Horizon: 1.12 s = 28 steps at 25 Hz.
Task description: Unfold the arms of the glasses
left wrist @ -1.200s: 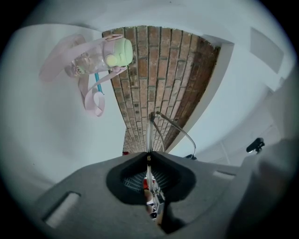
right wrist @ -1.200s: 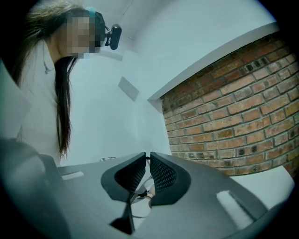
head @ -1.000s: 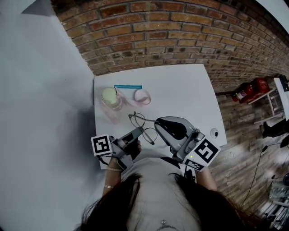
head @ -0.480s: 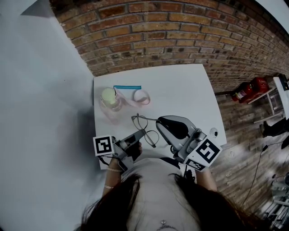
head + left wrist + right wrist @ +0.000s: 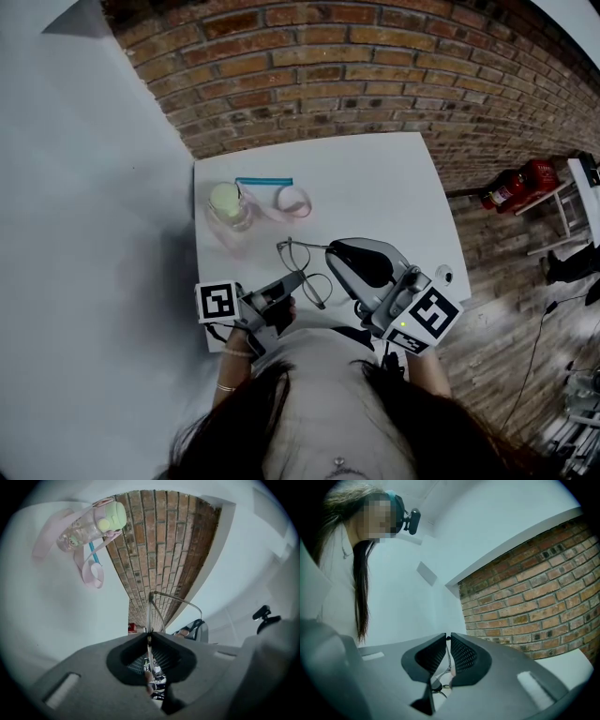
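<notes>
The thin wire-framed glasses [image 5: 302, 265] hang above the near part of the white table [image 5: 375, 183], held between both grippers. My left gripper [image 5: 294, 279] grips them from the lower left, shut on a thin wire part of the frame [image 5: 151, 609] that rises from between its jaws. My right gripper [image 5: 330, 251] comes in from the right. It is shut on another thin wire piece of the glasses [image 5: 448, 654], pinched near the jaw tips. In the head view the lenses [image 5: 314, 286] hang between the two grippers.
A clear bottle with a pale green lid [image 5: 228, 203] stands at the table's far left, with a pink strap [image 5: 295, 200] and a blue straw-like stick [image 5: 263, 181] beside it. A brick wall [image 5: 375, 75] runs behind the table. The person's body is close to the near edge.
Both grippers and the glasses have drifted slightly to the right and toward the person. The grips are unchanged.
</notes>
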Motion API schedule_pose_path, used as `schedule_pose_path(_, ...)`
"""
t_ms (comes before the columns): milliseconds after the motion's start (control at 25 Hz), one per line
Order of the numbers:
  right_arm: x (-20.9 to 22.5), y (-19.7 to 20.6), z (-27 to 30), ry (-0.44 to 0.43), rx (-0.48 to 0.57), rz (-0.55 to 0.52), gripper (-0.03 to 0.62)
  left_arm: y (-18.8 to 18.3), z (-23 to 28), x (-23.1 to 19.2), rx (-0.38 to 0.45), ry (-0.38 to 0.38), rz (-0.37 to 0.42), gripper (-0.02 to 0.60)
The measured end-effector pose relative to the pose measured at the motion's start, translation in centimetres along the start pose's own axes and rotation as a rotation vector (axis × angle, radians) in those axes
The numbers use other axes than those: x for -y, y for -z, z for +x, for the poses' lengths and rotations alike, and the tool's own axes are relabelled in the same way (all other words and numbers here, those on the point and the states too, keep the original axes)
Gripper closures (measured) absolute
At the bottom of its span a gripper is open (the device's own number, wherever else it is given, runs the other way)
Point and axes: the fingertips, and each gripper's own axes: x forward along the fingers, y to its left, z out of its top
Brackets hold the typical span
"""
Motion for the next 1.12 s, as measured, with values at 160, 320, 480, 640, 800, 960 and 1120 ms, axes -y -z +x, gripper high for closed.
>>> schedule_pose_path(160,-0.1,-0.1,0.0,0.000,0.003,-0.002,0.559,0.1,0.0,-0.1,-0.006,-0.002,0.008,0.558)
schedule_pose_path(320,-0.1,-0.1,0.0,0.002,0.005,0.001,0.559,0.6,0.1,-0.2,-0.029,-0.011,0.020,0.558)
schedule_pose_path(480,0.0,-0.1,-0.1,0.008,0.009,-0.002,0.558,1.0,0.3,-0.5,-0.051,-0.019,0.033,0.558)
schedule_pose_path(640,0.0,-0.3,-0.2,0.014,0.012,-0.004,0.558,1.4,0.4,-0.4,-0.064,-0.019,0.028,0.558)
schedule_pose_path(800,0.1,-0.4,-0.4,0.024,0.015,0.000,0.557,1.8,0.4,-1.1,-0.093,-0.058,0.070,0.558)
schedule_pose_path(960,0.5,-0.4,-0.4,0.041,0.022,0.004,0.557,2.0,0.1,-2.4,-0.133,-0.134,0.138,0.558)
schedule_pose_path(1120,0.8,-0.4,-0.5,0.053,0.033,0.014,0.557,2.3,0.2,-2.5,-0.150,-0.131,0.141,0.558)
